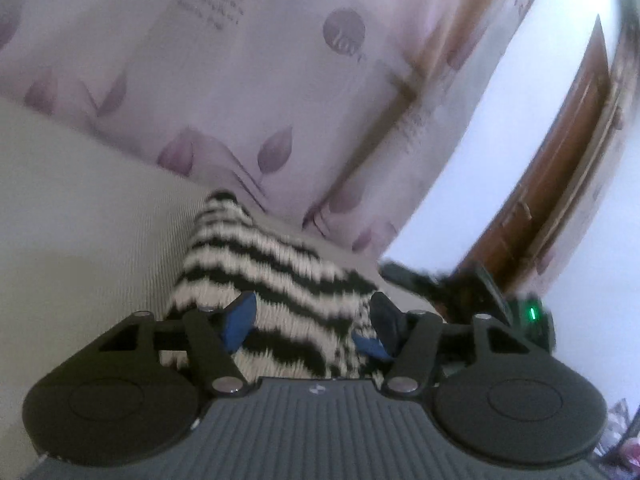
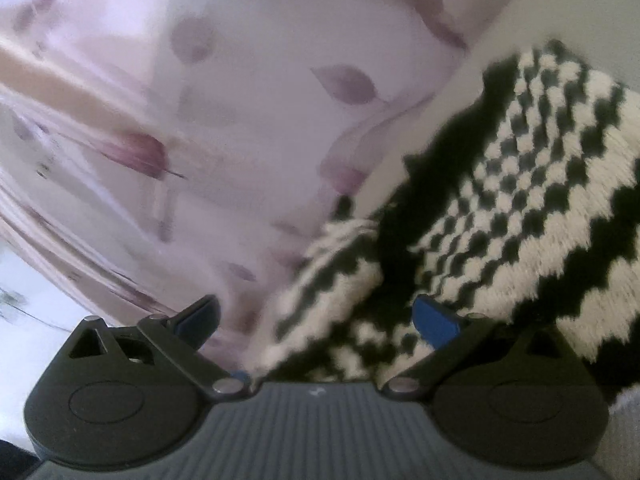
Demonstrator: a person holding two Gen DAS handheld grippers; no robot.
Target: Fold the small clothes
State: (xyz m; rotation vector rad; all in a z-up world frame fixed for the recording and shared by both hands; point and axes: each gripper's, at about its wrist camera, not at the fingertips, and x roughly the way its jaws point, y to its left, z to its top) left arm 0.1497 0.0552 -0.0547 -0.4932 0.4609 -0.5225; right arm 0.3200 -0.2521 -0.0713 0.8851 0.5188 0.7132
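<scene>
Left gripper (image 1: 312,322): jaws apart, striped knit garment (image 1: 272,276) lying between the blue pads, no visible pinch. Garment's long axis runs away from the camera, tapering toward the far lilac leaf-print curtain (image 1: 248,80). It lies on a pale ribbed surface (image 1: 80,220), bare to its left. Right gripper (image 2: 316,320): jaws wide; knit bunched between them, pads not pressing.

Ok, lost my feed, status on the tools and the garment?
Left tool open, striped knit between fingers. Right tool open, knit loose between. Nothing blocking.
</scene>
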